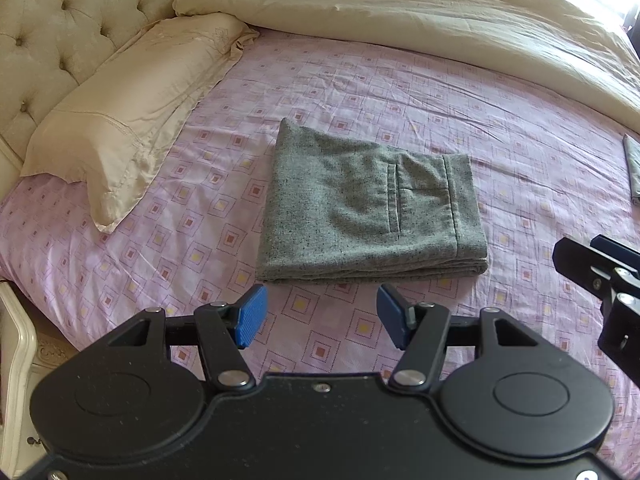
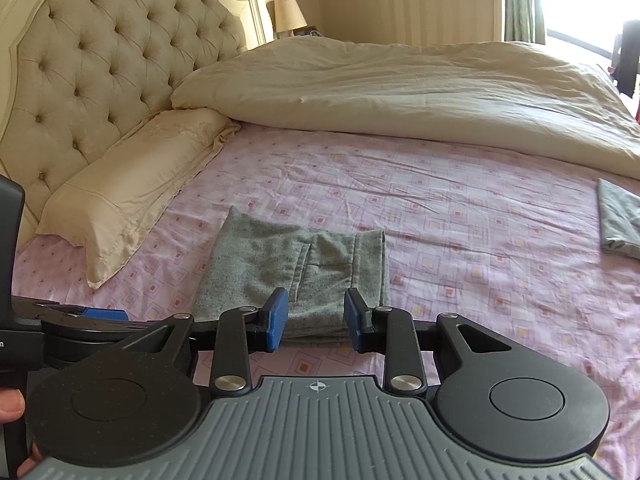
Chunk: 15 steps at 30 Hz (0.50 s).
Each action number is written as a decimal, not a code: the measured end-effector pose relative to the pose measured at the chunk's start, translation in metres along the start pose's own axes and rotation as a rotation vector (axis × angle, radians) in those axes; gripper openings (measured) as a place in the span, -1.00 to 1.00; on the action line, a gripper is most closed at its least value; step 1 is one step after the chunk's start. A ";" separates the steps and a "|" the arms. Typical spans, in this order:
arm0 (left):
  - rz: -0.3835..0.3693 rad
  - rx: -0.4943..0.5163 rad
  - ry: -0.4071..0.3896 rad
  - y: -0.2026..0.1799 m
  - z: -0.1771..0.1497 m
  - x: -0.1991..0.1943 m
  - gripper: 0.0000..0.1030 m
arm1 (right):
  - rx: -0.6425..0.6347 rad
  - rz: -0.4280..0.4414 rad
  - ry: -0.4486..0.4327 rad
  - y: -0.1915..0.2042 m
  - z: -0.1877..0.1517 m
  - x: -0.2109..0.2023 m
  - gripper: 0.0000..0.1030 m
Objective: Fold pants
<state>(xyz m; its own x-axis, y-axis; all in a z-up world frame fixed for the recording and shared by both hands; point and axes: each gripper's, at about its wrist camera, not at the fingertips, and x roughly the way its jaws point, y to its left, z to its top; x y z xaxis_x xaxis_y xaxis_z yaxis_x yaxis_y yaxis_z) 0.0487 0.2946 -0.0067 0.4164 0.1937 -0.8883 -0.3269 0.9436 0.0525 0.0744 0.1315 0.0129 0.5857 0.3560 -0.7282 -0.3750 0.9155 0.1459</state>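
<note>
The grey speckled wool pants, folded into a thick rectangular stack w/ the back pocket welt and waistband facing up, are laid flat on the pink bedsheet printed with small squares, roughly mid-bed and just past both sets of tongs.

The left tongs are held angled steeply down over the sheet, blue ribbed pads spread wide w/ nothing between them; the near folded edge of the pants is seen just beyond the tips, not touched. The right tongs are held at a shallower downward tilt, pads parted by a narrower gap. In the right wrist view the stack's near edge is seen through that gap, but the pads don't look pressed on the cloth, so nothing's being pinched afaict. Both tools are kept side by side, right one poking into the left view's edge, left one seen low at the left of the right view.

A bit of a finger is visible on the left tool's handle.

Further back: a cream pillow with a stitched hem against the beige button-tufted headboard, a rumpled cream duvet pushed to the far side, and another folded grey cloth off to the right on the sheet.
</note>
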 end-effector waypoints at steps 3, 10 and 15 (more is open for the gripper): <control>0.005 0.003 0.004 -0.001 0.000 0.001 0.25 | 0.002 0.002 0.009 0.000 0.000 0.002 -0.43; 0.008 0.002 0.014 -0.002 0.000 0.004 0.25 | 0.017 0.009 0.027 -0.004 -0.002 0.007 -0.43; 0.025 -0.008 0.027 -0.001 -0.010 0.002 0.25 | 0.018 0.022 0.051 -0.007 -0.010 0.010 -0.43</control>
<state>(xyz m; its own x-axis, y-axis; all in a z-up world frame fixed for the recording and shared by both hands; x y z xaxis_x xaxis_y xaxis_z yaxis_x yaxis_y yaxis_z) 0.0420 0.2912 -0.0132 0.3848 0.2093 -0.8990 -0.3440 0.9363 0.0707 0.0757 0.1271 -0.0026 0.5397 0.3663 -0.7580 -0.3741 0.9110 0.1739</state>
